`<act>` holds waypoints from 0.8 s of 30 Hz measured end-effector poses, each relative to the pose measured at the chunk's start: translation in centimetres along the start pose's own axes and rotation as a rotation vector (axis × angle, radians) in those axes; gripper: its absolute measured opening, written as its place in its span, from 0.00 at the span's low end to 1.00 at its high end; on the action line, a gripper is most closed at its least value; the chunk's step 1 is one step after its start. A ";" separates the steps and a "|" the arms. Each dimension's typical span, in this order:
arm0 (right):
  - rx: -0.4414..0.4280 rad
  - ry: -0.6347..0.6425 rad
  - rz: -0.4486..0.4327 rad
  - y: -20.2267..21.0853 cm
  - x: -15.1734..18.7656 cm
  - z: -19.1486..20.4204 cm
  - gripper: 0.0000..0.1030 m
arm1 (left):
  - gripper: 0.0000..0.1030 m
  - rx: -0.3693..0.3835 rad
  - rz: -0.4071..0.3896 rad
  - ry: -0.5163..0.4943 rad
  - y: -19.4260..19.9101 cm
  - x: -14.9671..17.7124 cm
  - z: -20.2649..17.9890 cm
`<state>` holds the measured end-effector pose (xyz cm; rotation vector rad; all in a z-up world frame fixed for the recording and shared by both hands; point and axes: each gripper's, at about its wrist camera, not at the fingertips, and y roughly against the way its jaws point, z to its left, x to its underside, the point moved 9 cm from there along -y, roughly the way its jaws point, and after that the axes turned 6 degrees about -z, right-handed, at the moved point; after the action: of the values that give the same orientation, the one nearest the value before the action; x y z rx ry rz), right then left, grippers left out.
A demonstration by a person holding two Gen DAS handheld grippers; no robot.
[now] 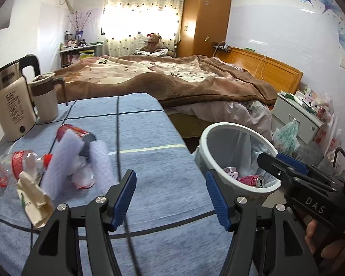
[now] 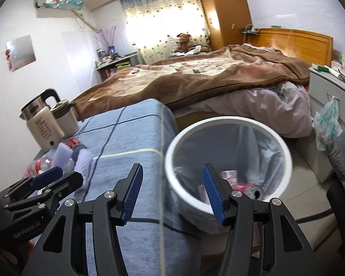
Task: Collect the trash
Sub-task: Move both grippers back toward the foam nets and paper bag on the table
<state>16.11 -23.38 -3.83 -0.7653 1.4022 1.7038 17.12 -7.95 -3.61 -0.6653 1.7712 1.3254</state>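
Both tools are empty: the left gripper (image 1: pixel 170 197) and right gripper (image 2: pixel 172 193) stand wide with nothing between them. Remaining trash, a clear red-labelled plastic bottle (image 1: pixel 18 163) and white foam sheets (image 1: pixel 66 158), lies on the blue-covered table (image 1: pixel 154 161); the white round lined bin (image 2: pixel 172 161) stands just beside it, likely for short drops.

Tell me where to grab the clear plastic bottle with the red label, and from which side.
Grip the clear bottle across its labelled body, probably from above. It lies on its side on the blue cloth, red cap toward the white foam sheet, so fingers can straddle the round body. The left gripper, open and empty, is nearer.
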 end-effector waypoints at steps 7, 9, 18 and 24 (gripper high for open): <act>-0.063 0.053 0.031 -1.2 1.1 4.2 0.53 | 0.64 -0.074 -0.005 0.057 1.5 1.0 4.9; -0.080 0.071 0.042 -1.6 1.5 5.5 0.53 | 0.64 -0.109 -0.003 0.077 1.8 1.4 6.7; -0.165 0.136 0.090 -3.8 3.0 11.0 0.53 | 0.64 -0.222 0.008 0.179 3.7 3.5 13.9; -0.199 0.165 0.123 -5.4 3.8 13.6 0.53 | 0.65 -0.273 0.011 0.217 4.8 4.3 17.3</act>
<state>19.19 -8.91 -6.90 -0.9653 1.4298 1.9333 16.01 10.17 -6.78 -0.9833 1.7784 1.5686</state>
